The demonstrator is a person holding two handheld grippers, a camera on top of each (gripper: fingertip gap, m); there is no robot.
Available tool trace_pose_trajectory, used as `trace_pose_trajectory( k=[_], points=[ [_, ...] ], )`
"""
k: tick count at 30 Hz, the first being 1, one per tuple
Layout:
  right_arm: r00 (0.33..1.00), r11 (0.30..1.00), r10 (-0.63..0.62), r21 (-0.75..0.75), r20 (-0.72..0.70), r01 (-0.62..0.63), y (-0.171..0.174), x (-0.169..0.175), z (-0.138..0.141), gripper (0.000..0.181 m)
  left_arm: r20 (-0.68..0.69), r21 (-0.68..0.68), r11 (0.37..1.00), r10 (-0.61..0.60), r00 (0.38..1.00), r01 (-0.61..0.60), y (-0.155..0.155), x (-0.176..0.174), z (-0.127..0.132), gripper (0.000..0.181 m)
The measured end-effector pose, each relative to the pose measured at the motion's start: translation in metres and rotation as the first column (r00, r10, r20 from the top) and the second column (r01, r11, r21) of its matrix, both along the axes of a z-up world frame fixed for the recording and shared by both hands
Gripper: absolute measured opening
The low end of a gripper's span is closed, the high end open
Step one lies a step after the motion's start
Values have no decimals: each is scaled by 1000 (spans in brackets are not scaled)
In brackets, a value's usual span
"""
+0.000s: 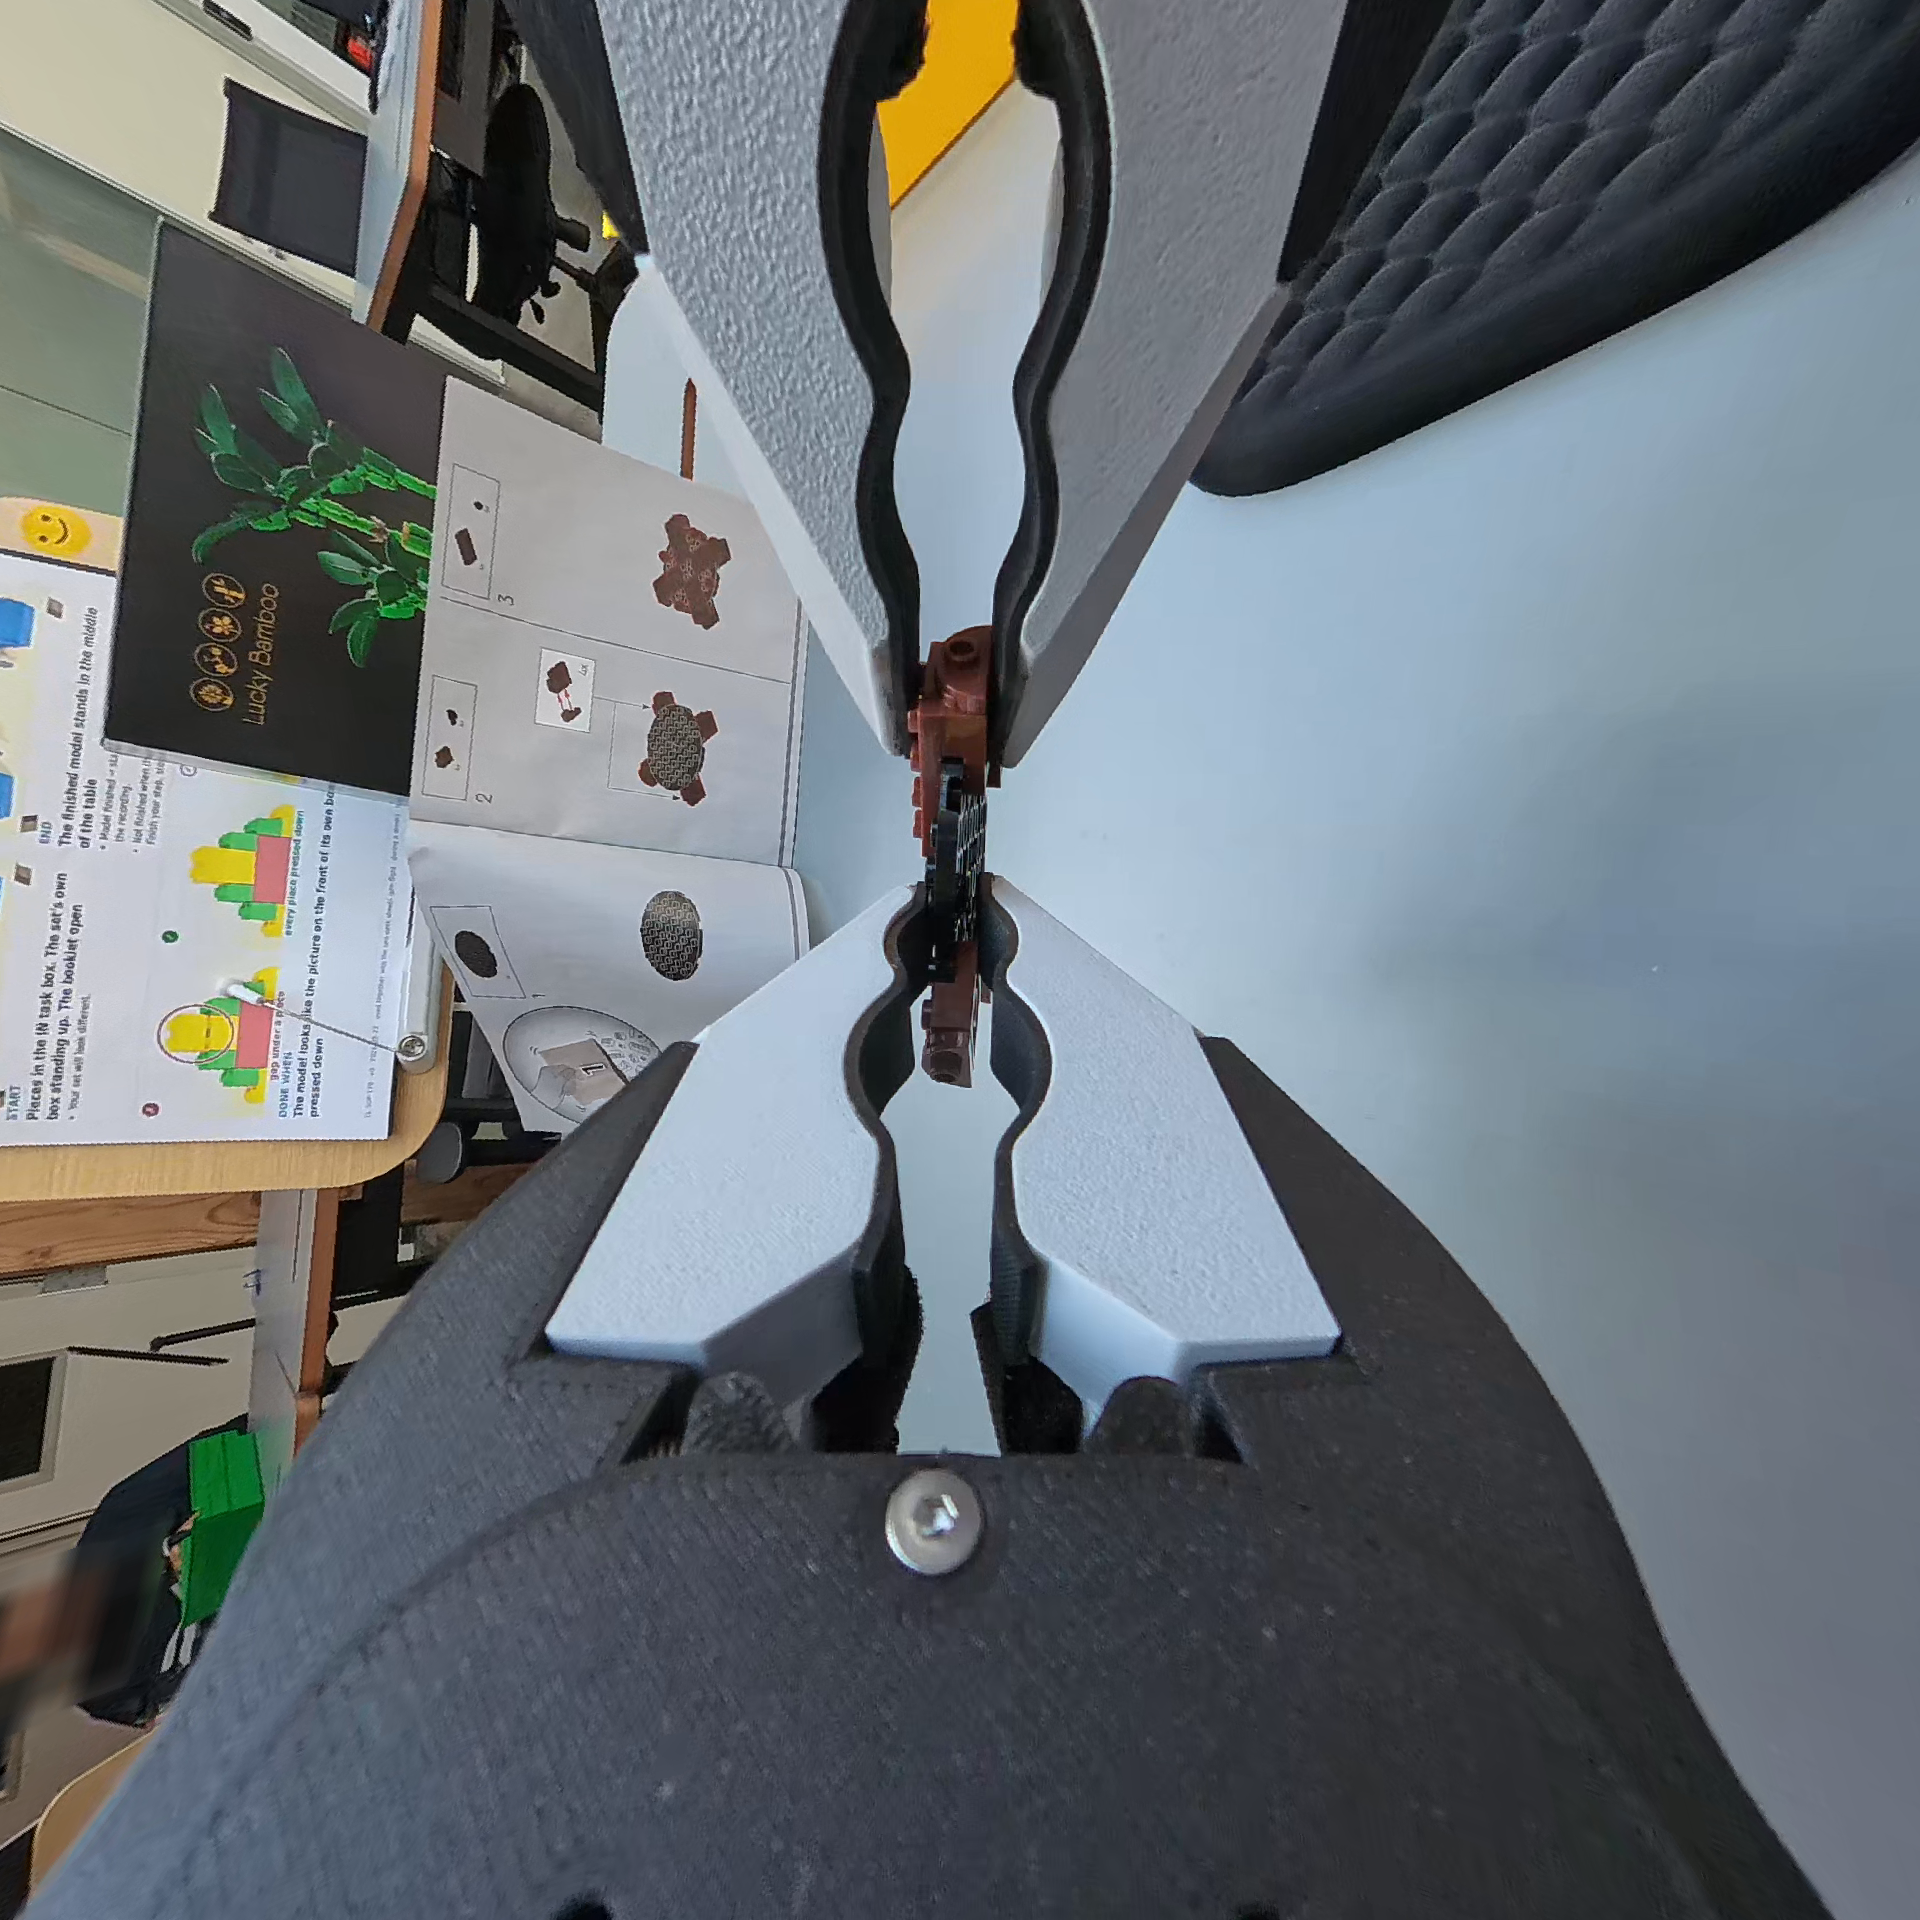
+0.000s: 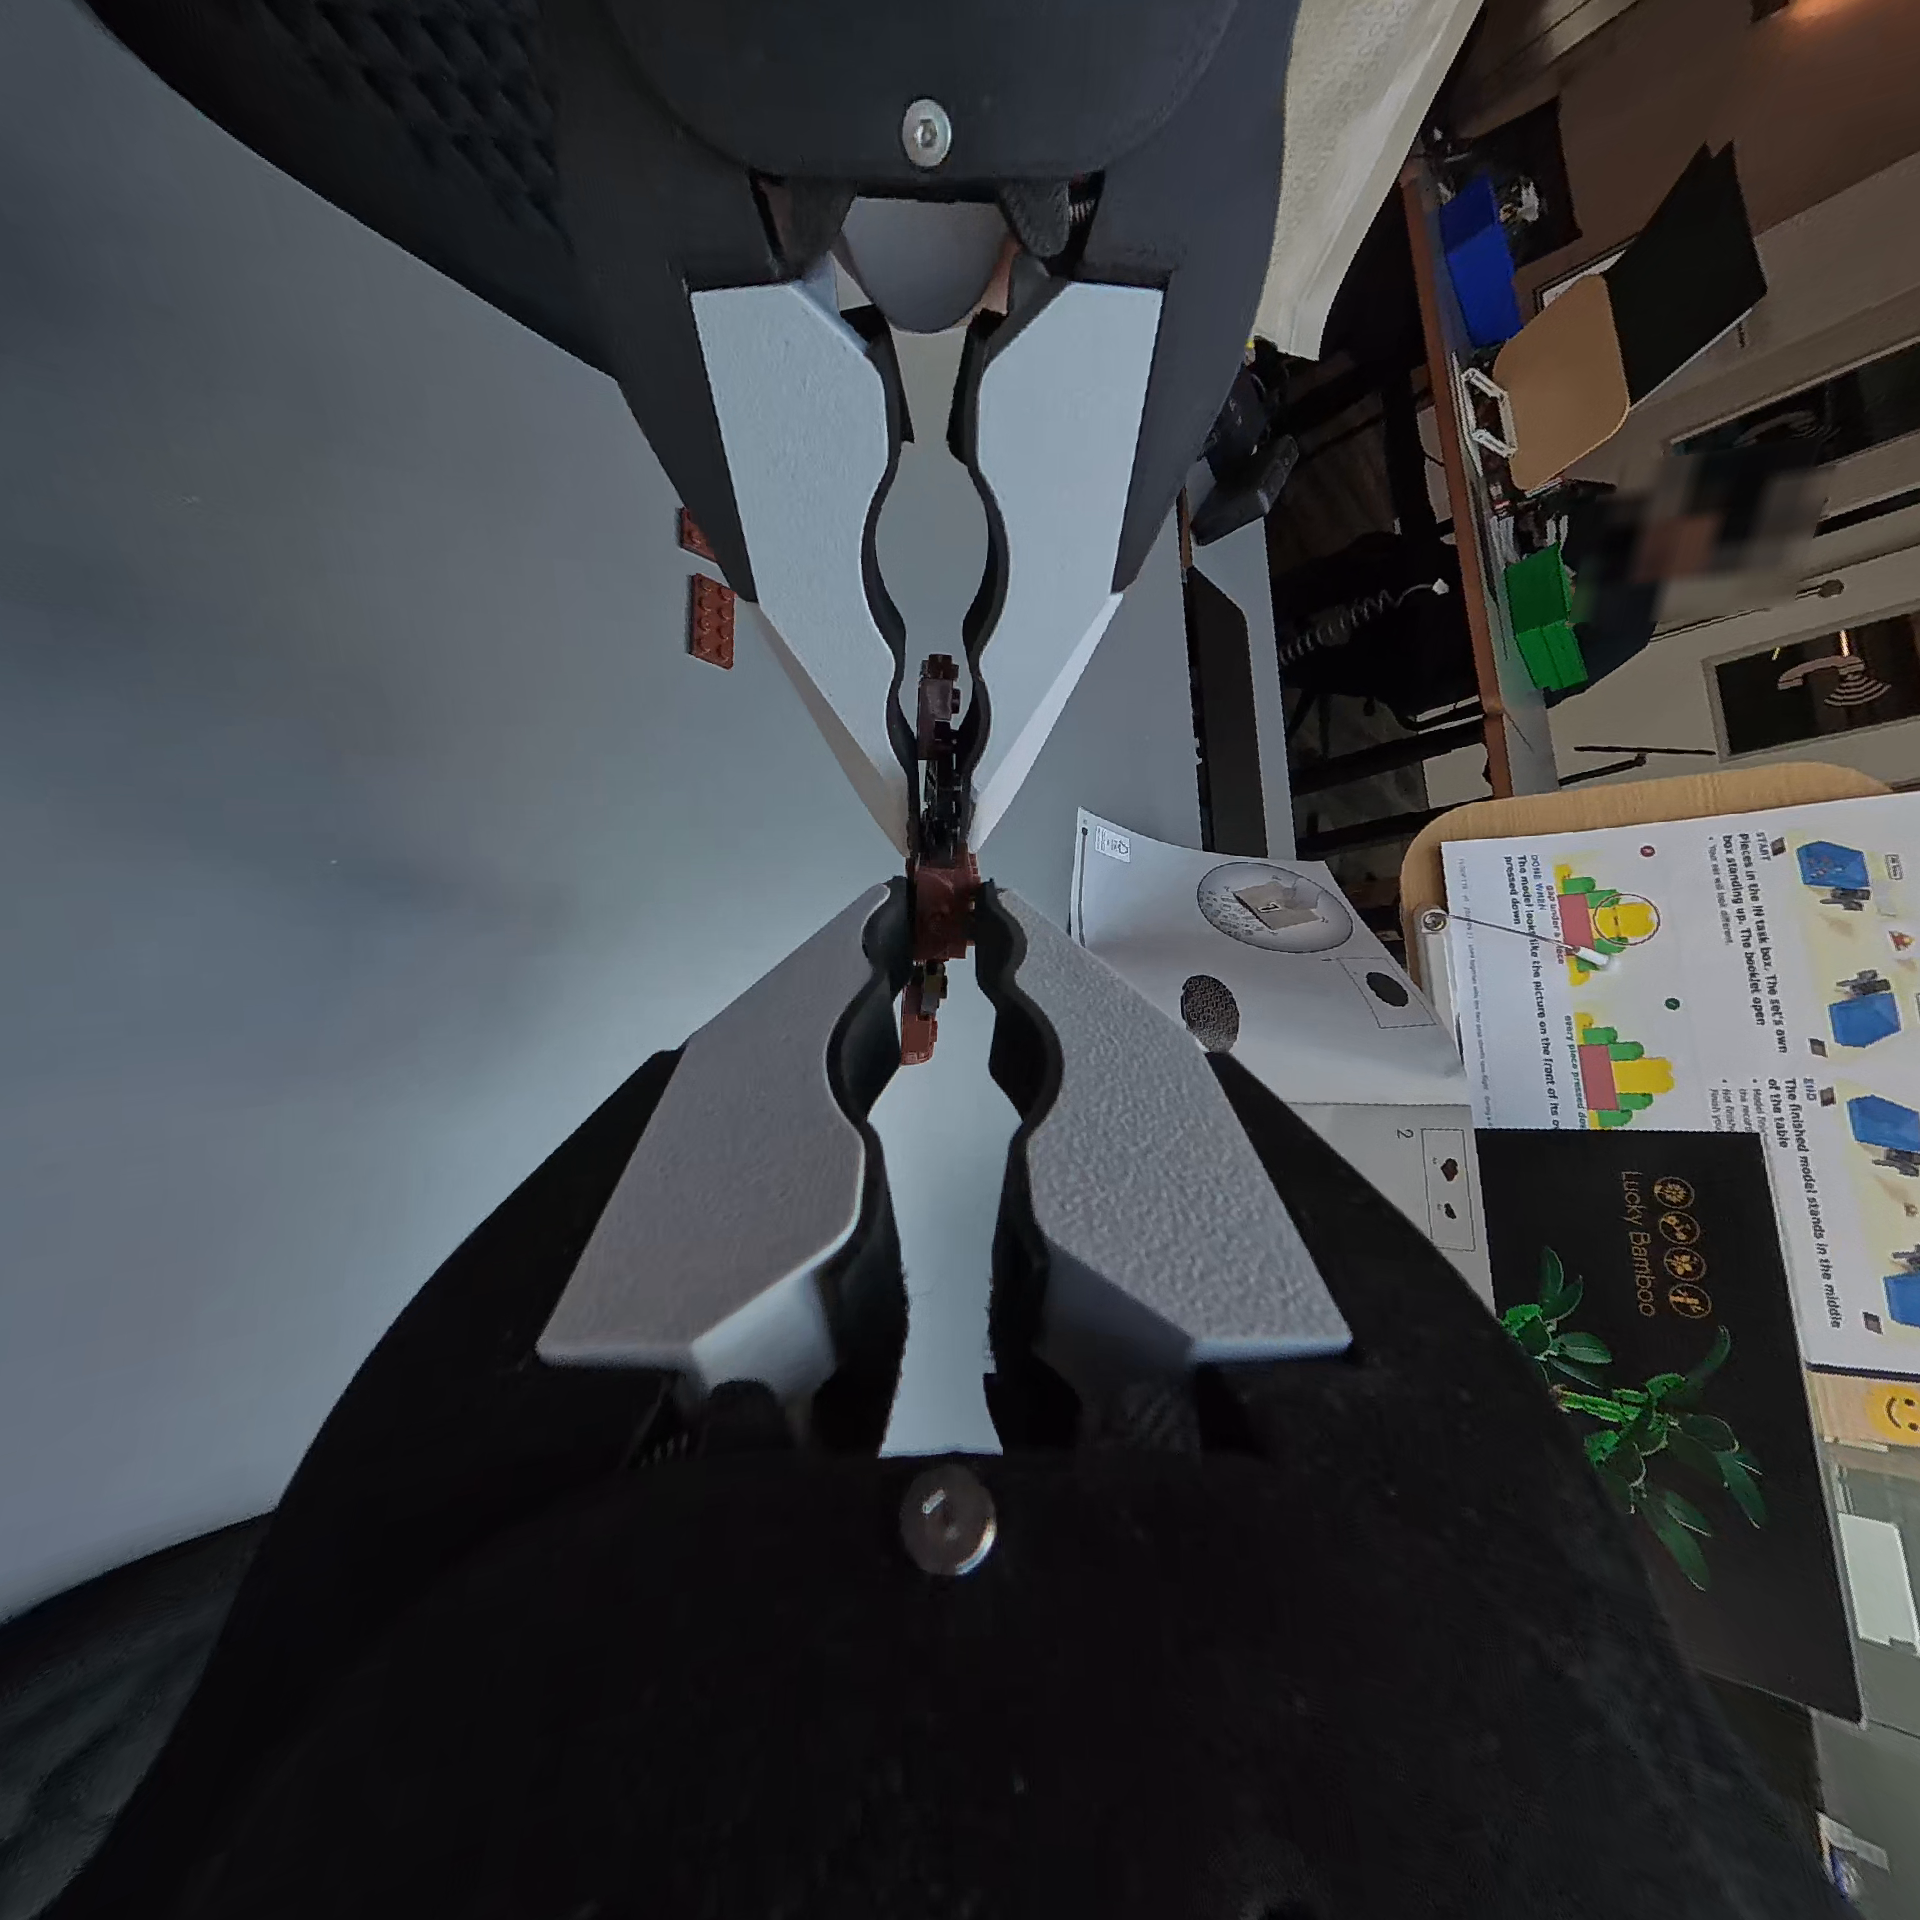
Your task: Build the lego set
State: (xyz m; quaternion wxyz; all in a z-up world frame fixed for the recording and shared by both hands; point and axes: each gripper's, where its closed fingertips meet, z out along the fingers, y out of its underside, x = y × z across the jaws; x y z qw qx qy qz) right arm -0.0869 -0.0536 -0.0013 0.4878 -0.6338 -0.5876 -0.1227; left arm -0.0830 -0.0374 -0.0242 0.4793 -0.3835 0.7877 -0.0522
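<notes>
Left gripper [image 1: 951, 914] is clenched on the black round plate [image 1: 958, 883] of the small lego assembly [image 1: 956, 821], seen edge-on between its tips. Right gripper [image 2: 940, 914] faces it tip to tip, clamped on the brown brick [image 2: 940, 904] at the other end. So the assembly hangs in mid-air above the white table [image 1: 1455, 935], pinned from both sides. That opposed grip looks like a press-fit: one side braces, the other pushes the brown piece home.

Edge-on view hides the stud faces, so seating can't be checked. A brown bit [image 1: 951, 1039] pokes back between the left fingers; it is probably part of the same assembly, but that is hard to tell.

Further off, two loose brown plates [image 2: 711, 620] lie on the table, one half hidden behind the left gripper's finger. The open instruction booklet [image 1: 613, 665] lies at the table edge, with the dark box [image 1: 281, 540] and a printed task sheet [image 1: 197, 935] propped just beyond it for reference. Gripper bodies block most of the near table.
</notes>
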Motion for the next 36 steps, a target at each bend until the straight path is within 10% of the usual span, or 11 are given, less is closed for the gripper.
trace_pose_trajectory(
  k=[13, 15, 20, 36],
  points=[
    [999, 1000, -14, -6, -42, 14, 3, 3, -5, 10, -8, 78, 997, 9, 1000, -8, 0, -1, 1, 6],
    [1000, 998, -17, 59, -17, 18, 8, 0, -4, 38, -19, 119, 993, 14, 1000, -11, 0, 0, 2, 5],
    [998, 996, -45, 73, 52, 42, 14, 2, -10, 11, -15, 136, 991, 5, 1000, -3, -3, 6, 6, 5],
    [995, 997, -38, 68, 92, 32, 11, 1, -17, 10, -35, 96, 995, -15, 999, 18, -10, 6, 0, 5]
  ],
)
